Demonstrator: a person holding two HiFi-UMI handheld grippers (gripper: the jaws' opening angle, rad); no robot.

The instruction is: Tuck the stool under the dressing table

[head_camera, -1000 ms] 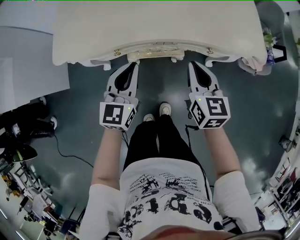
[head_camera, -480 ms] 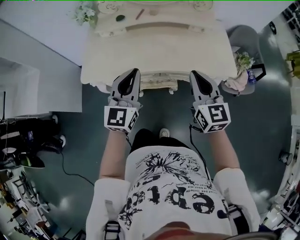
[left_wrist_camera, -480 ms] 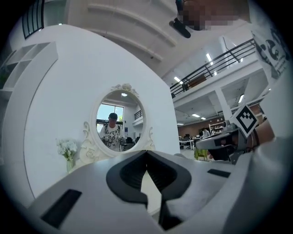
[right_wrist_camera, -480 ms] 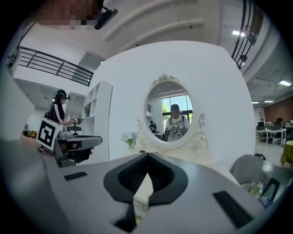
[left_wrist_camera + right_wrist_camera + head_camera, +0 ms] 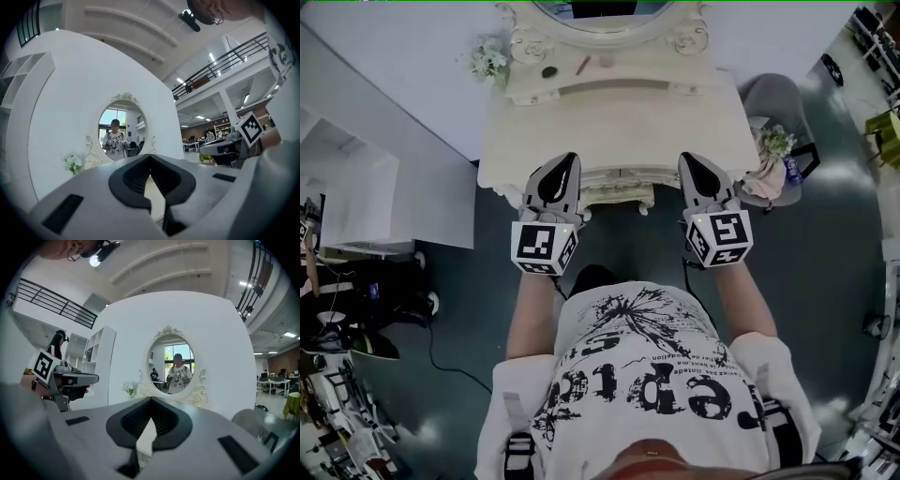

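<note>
stool: not made out as a separate thing. only a carved cream edge point(image 5: 617, 187) is seen under the front of the dressing table point(image 5: 609, 122). whether it is the stool's seat or the table's apron cannot be told. the stool is judged to be already under the table, so the task is taken as about complete.

relation noted: that edge lies straight ahead and between the two grippers, neither one clearly nearer. the table's long axis runs left to right across the person's front.

left gripper point(image 5: 570, 159): jaws pressed together at the tips, nothing held. right gripper point(image 5: 688, 161): likewise closed and empty. both tips are held level over the table's front edge; contact cannot be told.

further out: oval mirror point(image 5: 591, 11), flowers point(image 5: 487, 61), grey chair point(image 5: 764, 94) to the right.
</note>
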